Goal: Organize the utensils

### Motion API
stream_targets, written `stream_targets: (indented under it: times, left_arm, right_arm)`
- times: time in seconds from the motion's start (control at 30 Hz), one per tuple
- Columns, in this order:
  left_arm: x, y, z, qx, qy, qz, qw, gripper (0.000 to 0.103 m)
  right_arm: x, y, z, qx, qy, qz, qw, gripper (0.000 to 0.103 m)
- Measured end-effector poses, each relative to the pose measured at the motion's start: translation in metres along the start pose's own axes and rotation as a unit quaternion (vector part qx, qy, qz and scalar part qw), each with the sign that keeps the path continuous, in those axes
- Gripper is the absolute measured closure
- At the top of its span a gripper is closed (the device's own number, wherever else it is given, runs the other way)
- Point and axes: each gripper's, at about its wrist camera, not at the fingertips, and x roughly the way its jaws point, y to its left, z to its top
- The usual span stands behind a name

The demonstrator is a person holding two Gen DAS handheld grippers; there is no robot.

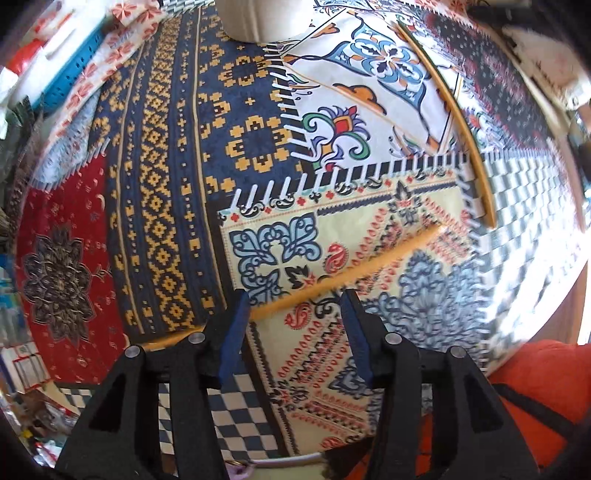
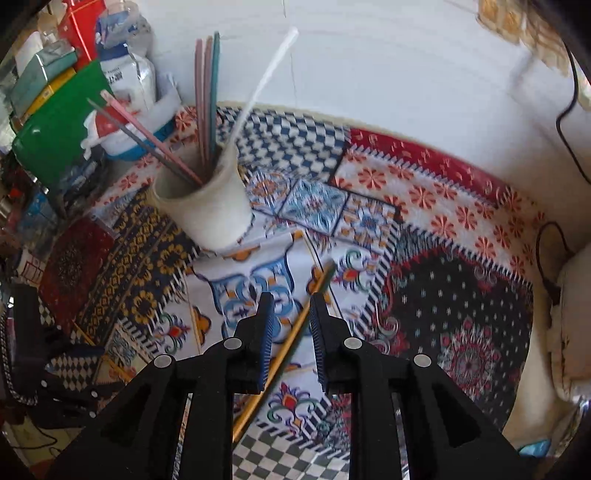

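Note:
A yellow chopstick point(image 1: 369, 260) lies slantwise on the patterned tablecloth point(image 1: 159, 221). My left gripper point(image 1: 293, 299) points straight down over it, open, and the stick's near end passes between the blue pads without touching them. A second yellow chopstick point(image 1: 463, 122) lies to the upper right. In the right wrist view that chopstick point(image 2: 325, 277) runs between the fingers of my right gripper point(image 2: 291, 297). Those jaws stand narrowly open and the pads do not press on it. A white cup point(image 2: 210, 214) behind it holds several pink, green, grey and white sticks. The cup's base point(image 1: 258, 18) shows at the top of the left wrist view.
Boxes, bags and a green packet point(image 2: 59, 136) crowd the table's left side, along with a blue basket point(image 1: 74, 62). A white wall stands behind, with a black cable point(image 2: 569, 110) on the right. Orange fabric point(image 1: 535, 387) lies past the round table's near edge.

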Motion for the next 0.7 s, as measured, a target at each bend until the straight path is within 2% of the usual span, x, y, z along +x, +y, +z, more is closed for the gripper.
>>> stream_targets:
  times: [0.13,0.3,0.37,0.43,0.53,0.7]
  left_arm:
    - [0.002,-0.002,-0.007,-0.008,-0.012,-0.003,0.9999,0.050]
    - [-0.002,-0.007,0.011,-0.018,-0.030,-0.001,0.9994,0.051]
    - [-0.004,-0.006,0.023,-0.026,-0.036,0.000,0.9990,0.059]
    - [-0.004,0.002,0.035,-0.038,-0.040,0.000,0.9985,0.077]
    - [-0.005,0.012,0.044,-0.061,-0.042,0.000,0.9972,0.094]
    - [-0.004,0.035,0.058,-0.100,-0.037,-0.042,0.9934,0.098]
  right_arm:
    - [0.021,-0.002,-0.036,0.015,0.048,-0.006,0.999,0.085]
    - [0.037,0.010,-0.060,0.011,0.080,0.000,0.997,0.085]
    - [0.040,0.014,-0.064,0.009,0.088,0.000,0.996,0.085]
    - [0.040,0.016,-0.065,0.007,0.082,0.002,0.997,0.085]
    - [0.039,0.020,-0.066,-0.001,0.078,0.002,0.997,0.085]
    - [0.042,0.019,-0.070,-0.003,0.082,0.019,0.996,0.085]
